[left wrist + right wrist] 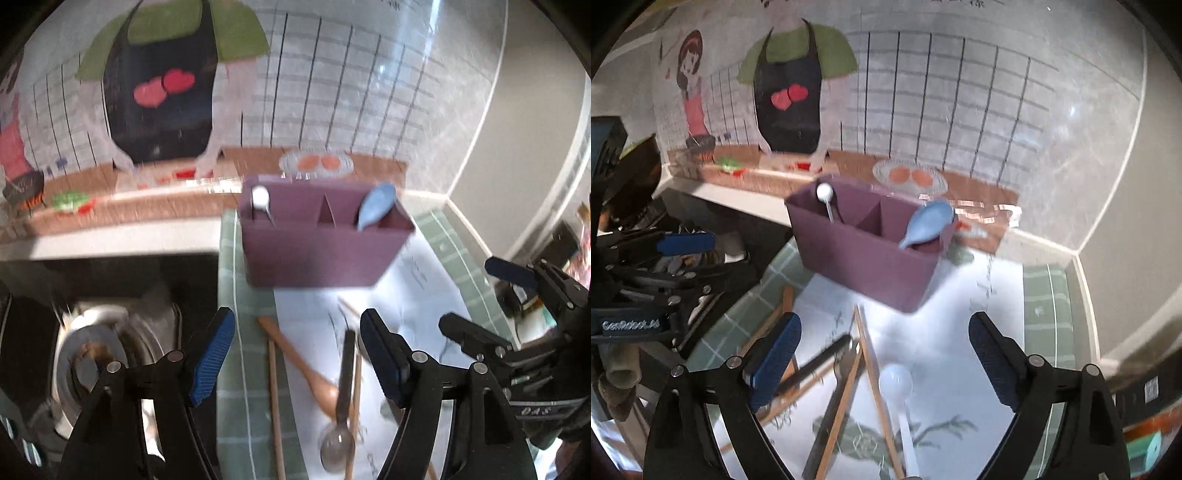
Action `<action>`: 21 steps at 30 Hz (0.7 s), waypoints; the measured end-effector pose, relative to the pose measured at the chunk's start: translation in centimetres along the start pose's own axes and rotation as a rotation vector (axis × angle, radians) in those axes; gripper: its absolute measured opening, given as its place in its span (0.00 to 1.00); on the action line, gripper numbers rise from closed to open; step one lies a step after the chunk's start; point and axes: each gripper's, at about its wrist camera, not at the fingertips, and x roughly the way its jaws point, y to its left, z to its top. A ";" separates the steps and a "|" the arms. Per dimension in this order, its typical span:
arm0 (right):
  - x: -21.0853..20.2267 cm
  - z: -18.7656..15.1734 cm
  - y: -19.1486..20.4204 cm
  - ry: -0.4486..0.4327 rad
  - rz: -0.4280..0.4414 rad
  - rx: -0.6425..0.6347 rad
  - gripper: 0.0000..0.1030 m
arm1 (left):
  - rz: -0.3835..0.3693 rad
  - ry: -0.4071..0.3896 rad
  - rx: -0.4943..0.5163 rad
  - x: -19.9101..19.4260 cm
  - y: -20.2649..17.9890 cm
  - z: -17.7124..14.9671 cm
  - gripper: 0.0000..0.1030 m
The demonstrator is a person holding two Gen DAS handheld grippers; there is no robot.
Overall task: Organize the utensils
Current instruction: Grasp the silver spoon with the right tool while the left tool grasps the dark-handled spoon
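1. Utensils lie loose on a white printed paper sheet (945, 317) spread over a green checked mat (236, 280); a purple plastic divided caddy (317, 254) stands at the far end of the mat, against a wall poster of a cartoon kitchen (923, 110).
2. Caddy contents: a light blue ceramic soup spoon (376, 205) leans bowl-up in the right compartment; a white round-headed plastic stick (259, 197) stands in the left compartment. The middle compartment's contents cannot be made out.
3. On the sheet, near the grippers: a brown wooden spoon (306, 373) lying diagonally, a dark-handled metal spoon (341, 402) crossing over it, wooden chopsticks (871, 369), and a white plastic spoon (895, 384).
4. Left gripper (297, 358): blue-padded jaws spread apart, nothing pinched; the wooden and metal spoons lie on the sheet below the gap.
5. Right gripper (884, 356): jaws spread wide, nothing held; chopsticks and the white spoon lie beneath.
6. A steel sink basin (96, 354) sits left of the mat.
7. Both views are motion-blurred.
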 end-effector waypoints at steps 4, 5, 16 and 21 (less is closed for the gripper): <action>0.4 -1.7 -0.1 0.038 -0.038 0.013 0.95 | -0.005 0.044 -0.010 0.6 0.1 -2.4 0.69; 0.5 -2.0 -0.2 0.052 -0.044 0.017 0.95 | -0.006 0.055 -0.015 0.8 0.2 -3.0 0.69; 0.9 -6.0 -0.4 0.142 0.047 0.044 0.72 | 0.052 0.085 -0.031 -0.3 1.7 -8.0 0.69; 3.6 -6.9 1.7 0.243 0.150 0.033 0.18 | 0.046 0.103 -0.076 -0.6 2.4 -9.2 0.68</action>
